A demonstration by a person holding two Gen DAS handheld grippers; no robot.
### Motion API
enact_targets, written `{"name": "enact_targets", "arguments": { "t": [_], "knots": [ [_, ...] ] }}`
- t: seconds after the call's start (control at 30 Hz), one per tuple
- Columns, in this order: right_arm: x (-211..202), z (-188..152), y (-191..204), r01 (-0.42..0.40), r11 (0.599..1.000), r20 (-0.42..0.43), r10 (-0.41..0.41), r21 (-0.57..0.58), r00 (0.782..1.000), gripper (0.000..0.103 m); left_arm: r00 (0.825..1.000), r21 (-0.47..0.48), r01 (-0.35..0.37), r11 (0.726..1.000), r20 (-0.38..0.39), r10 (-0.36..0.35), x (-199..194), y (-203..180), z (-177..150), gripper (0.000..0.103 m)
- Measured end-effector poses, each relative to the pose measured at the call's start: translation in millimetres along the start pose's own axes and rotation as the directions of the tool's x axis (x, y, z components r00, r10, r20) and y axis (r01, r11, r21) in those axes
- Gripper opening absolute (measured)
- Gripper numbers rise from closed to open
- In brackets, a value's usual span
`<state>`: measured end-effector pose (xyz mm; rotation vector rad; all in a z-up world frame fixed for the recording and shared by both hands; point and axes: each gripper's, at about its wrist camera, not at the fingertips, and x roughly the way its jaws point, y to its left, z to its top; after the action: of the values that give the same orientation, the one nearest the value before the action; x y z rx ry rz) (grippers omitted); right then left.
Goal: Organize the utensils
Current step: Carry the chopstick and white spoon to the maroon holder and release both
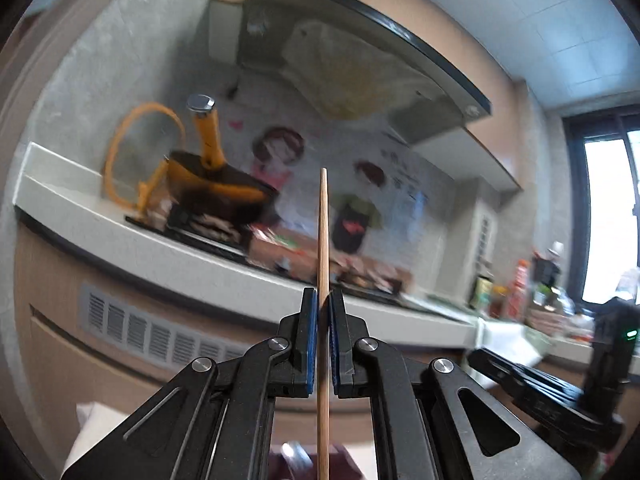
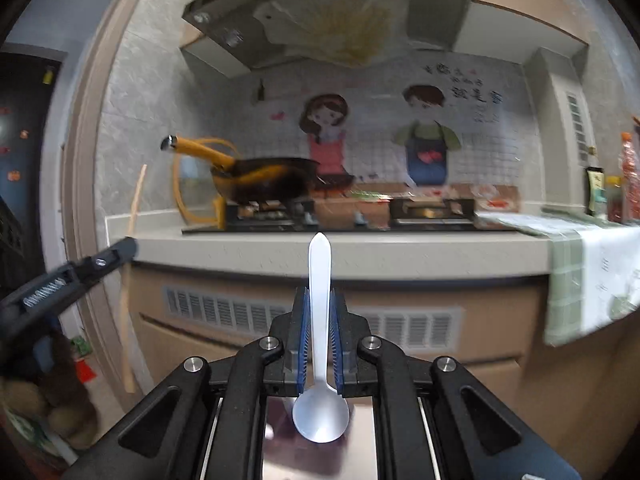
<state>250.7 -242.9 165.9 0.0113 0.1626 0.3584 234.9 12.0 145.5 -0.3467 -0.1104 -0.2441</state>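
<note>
My left gripper [image 1: 323, 298] is shut on a thin wooden chopstick [image 1: 323, 232] that stands upright between the blue pads, its tip up high and its lower end running down out of view. My right gripper [image 2: 320, 294] is shut on a white plastic spoon [image 2: 320, 272], handle pointing up, bowl [image 2: 321, 418] down near the camera. Both are held in the air in front of the kitchen counter. The left gripper [image 2: 120, 250] with its chopstick [image 2: 136, 200] shows at the left of the right wrist view. The right gripper's body [image 1: 560, 392] shows at the lower right of the left wrist view.
A white counter [image 2: 360, 252] carries a gas hob [image 2: 348, 220] with a black pan with a yellow handle [image 2: 264, 184]. A range hood [image 2: 332, 12] hangs above. Bottles [image 2: 616, 188] and a green checked cloth [image 2: 588, 276] are at the right. A cabinet with a vent grille [image 2: 312, 320] is below.
</note>
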Motion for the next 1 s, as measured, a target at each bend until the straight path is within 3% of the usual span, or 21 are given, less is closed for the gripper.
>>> {"name": "enact_targets", "arguments": {
  "t": [0.07,0.23,0.37,0.6,0.7,0.77,0.87,1.0],
  "knots": [
    [23.8,-7.0,-2.5,-0.025,1.000,-0.007,0.025,0.005,1.000,0.010,0.999,-0.007,-0.051,0.999,0.005,0.051,20.9,10.8,-20.1,0.006],
    [93.0,-47.7,-9.5,-0.042,0.998,-0.096,0.046,0.041,0.994,0.010,0.985,-0.055,-0.136,0.989,-0.118,0.129,71.6,45.8,-76.7,0.006],
    [128.7,-84.7,-14.3,-0.049,0.995,-0.159,0.063,0.088,0.985,0.010,0.971,-0.099,-0.186,0.978,-0.173,0.167,92.9,67.9,-107.8,0.006],
    [146.2,-121.1,-14.1,-0.032,0.994,-0.201,0.053,0.105,0.978,0.010,0.971,-0.080,-0.193,0.978,-0.158,0.178,102.7,70.6,-133.2,0.006],
    [143.3,-130.2,-16.2,-0.098,0.988,-0.254,0.126,0.119,0.959,0.012,0.974,-0.088,-0.133,0.987,-0.199,0.113,97.2,70.3,-146.5,0.010],
    [137.4,-134.1,-18.3,-0.101,0.985,-0.293,0.139,0.140,0.946,0.021,0.965,-0.091,-0.120,0.989,-0.243,0.094,90.1,73.7,-148.0,0.026],
    [115.7,-136.7,-20.3,-0.066,0.991,-0.311,0.100,0.118,0.945,0.022,0.950,-0.115,-0.117,0.986,-0.303,0.077,71.0,79.0,-141.6,0.030],
    [77.7,-145.9,-22.6,-0.056,0.993,-0.375,0.093,0.107,0.922,0.022,0.895,-0.032,-0.126,0.992,-0.436,0.099,43.7,74.4,-134.8,0.031]
  ]
}}
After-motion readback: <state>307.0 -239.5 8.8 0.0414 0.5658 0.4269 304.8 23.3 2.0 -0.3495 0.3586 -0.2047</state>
